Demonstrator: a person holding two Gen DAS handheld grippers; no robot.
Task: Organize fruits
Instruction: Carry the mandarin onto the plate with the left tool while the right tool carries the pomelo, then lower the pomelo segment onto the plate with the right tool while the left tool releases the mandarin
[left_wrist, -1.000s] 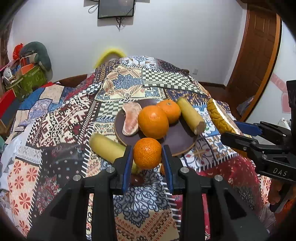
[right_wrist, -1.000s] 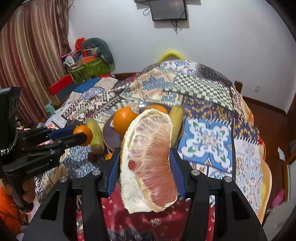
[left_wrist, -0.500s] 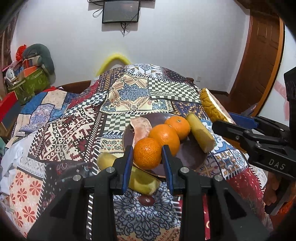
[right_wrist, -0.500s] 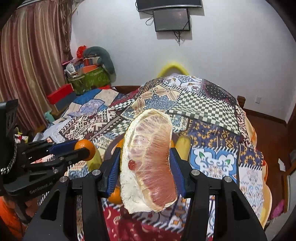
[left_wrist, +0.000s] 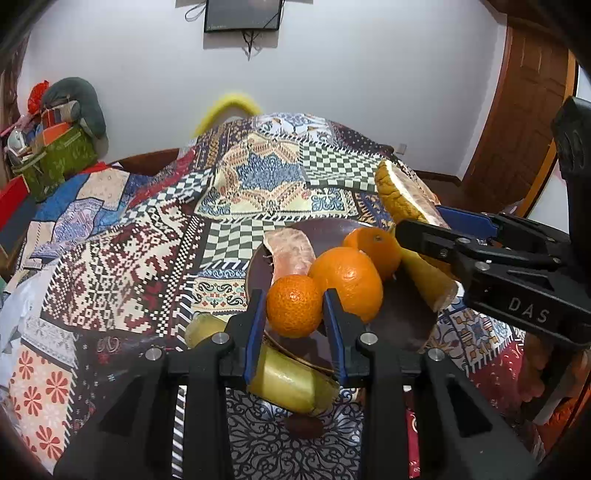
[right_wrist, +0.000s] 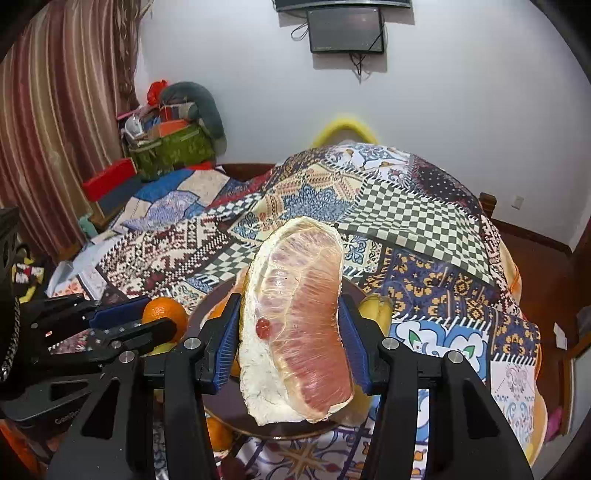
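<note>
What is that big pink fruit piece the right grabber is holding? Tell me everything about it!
The pomelo wedge is a big peeled slice with pale pink, juicy-looking flesh under a thin shiny skin, white spongy pith along its left and bottom edges, and one small red spot. From the left wrist view its outer rind looks bumpy and yellow-orange. It stands nearly upright, pinched between the blue pads of the right gripper, held above the dark plate.

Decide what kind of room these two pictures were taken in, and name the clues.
Probably a room in a home, perhaps a dining or living room: a table under a patchwork cloth, a wall-mounted screen, striped curtains and a wooden door.
</note>
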